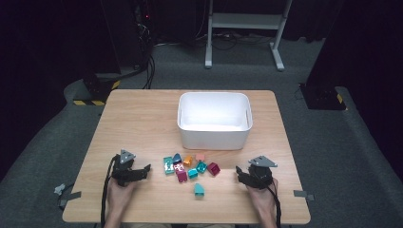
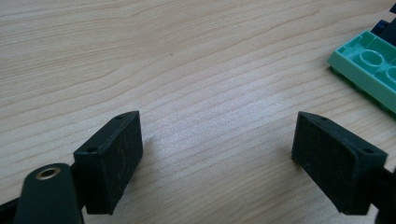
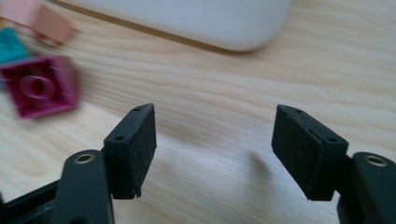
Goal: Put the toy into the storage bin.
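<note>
Several small toy bricks lie in a loose cluster point(image 1: 189, 166) at the front middle of the wooden table point(image 1: 142, 118), with one teal brick point(image 1: 198, 190) apart, nearer the front edge. Behind the cluster stands an empty white bin point(image 1: 214, 118). My left gripper point(image 1: 145, 169) rests low on the table left of the cluster, open, bare wood between its jaws. A green brick point(image 2: 371, 67) lies off to its right. My right gripper point(image 1: 238, 173) sits right of the cluster, open and empty. A magenta brick point(image 3: 39, 86) and a pink brick point(image 3: 42, 21) lie ahead-left of it.
The white bin's wall point(image 3: 187, 21) shows just beyond the right gripper. Bits of grey tape point(image 1: 304, 194) stick to the table's side edges. Past the table are a grey carpet, a white stand's legs point(image 1: 242, 28) and dark equipment.
</note>
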The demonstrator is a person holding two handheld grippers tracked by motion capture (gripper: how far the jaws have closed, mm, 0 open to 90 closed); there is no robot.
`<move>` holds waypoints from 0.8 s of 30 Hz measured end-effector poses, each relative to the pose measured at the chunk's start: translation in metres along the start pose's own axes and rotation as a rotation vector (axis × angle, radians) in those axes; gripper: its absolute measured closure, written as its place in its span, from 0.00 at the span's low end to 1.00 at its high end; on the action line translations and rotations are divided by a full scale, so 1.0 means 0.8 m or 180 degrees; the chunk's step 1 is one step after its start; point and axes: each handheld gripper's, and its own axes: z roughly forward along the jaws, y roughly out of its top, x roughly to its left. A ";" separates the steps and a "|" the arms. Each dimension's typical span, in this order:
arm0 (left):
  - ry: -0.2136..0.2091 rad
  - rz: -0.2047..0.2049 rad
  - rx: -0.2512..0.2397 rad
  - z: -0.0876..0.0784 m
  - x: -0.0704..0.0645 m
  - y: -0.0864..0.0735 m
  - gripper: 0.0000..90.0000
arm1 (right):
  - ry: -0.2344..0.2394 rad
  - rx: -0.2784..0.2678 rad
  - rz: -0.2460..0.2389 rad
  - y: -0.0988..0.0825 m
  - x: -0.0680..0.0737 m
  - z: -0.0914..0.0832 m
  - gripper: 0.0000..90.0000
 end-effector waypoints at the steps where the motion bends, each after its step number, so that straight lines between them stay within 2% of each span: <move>1: -0.0001 0.0004 0.0002 0.000 0.000 0.000 0.18 | 0.0036 -0.0029 -0.0026 0.001 0.003 -0.001 0.35; 5: -0.0004 -0.0001 0.0002 0.000 0.000 0.000 0.18 | 0.0225 -0.0121 -0.0120 0.005 0.019 -0.005 0.38; 11: -0.0003 0.0001 0.0001 0.000 0.000 0.000 0.18 | 0.0446 -0.0103 -0.0212 0.010 0.036 -0.001 0.38; 17: -0.0003 -0.0002 0.0002 0.000 0.000 0.000 0.18 | 0.0541 -0.0047 -0.0279 0.011 0.047 0.005 0.38; 24: -0.0005 -0.0002 0.0003 0.000 0.000 0.000 0.18 | 0.0661 -0.0068 -0.0326 0.018 0.059 0.008 0.37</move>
